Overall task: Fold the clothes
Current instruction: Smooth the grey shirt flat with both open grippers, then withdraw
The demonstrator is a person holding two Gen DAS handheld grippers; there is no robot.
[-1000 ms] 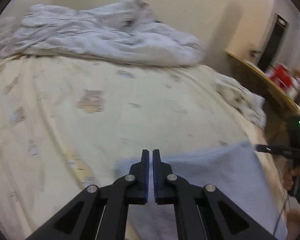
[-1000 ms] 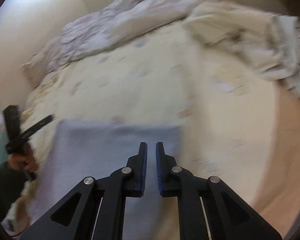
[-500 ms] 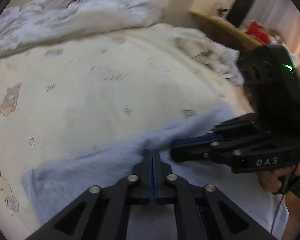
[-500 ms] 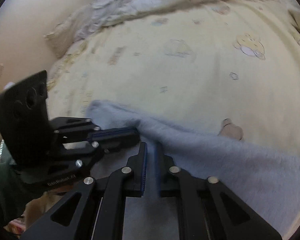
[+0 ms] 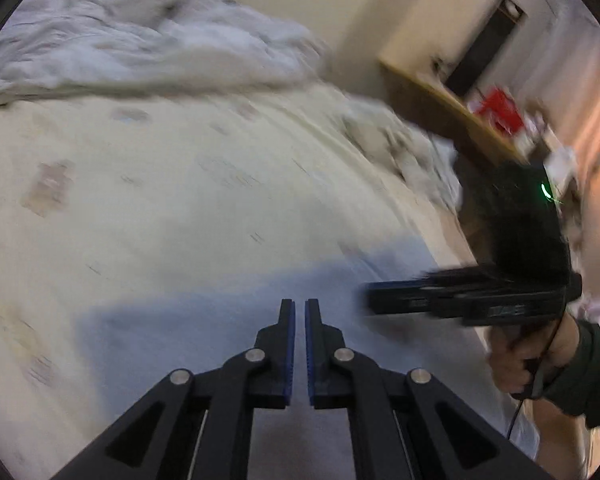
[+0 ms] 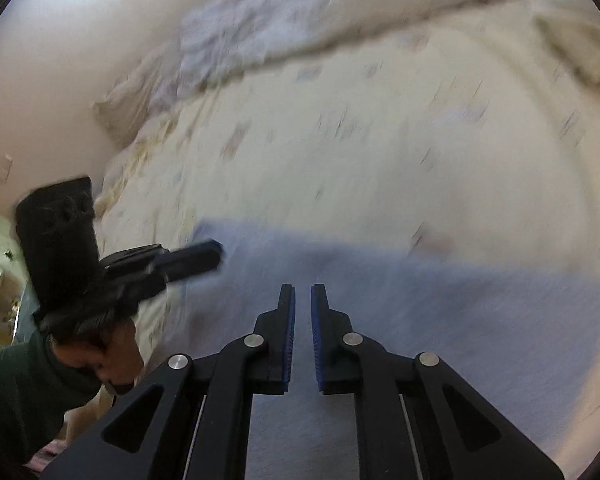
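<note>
A light blue cloth (image 5: 204, 332) lies flat on the cream bed sheet (image 5: 160, 200), folded into a broad band; the right wrist view shows it too (image 6: 440, 304). My left gripper (image 5: 296, 304) hovers just above the cloth, its jaws a narrow gap apart with nothing between them. My right gripper (image 6: 302, 290) is the same, slightly open and empty over the cloth. Each gripper shows in the other's view, the right one (image 5: 374, 300) near the cloth's right part and the left one (image 6: 216, 254) at its left corner. Both frames are motion-blurred.
A crumpled grey-white duvet (image 5: 140, 52) is heaped at the head of the bed. A pile of pale clothes (image 5: 412, 156) lies at the bed's right edge. Beyond it stands a wooden desk (image 5: 432, 96) with a red item (image 5: 498, 108). A person's hand (image 5: 512, 364) holds the right gripper.
Half a second ago both grippers were shut on a raised ridge of the blue cloth, close together. Now both have let go and drawn apart, and the cloth lies flat.
</note>
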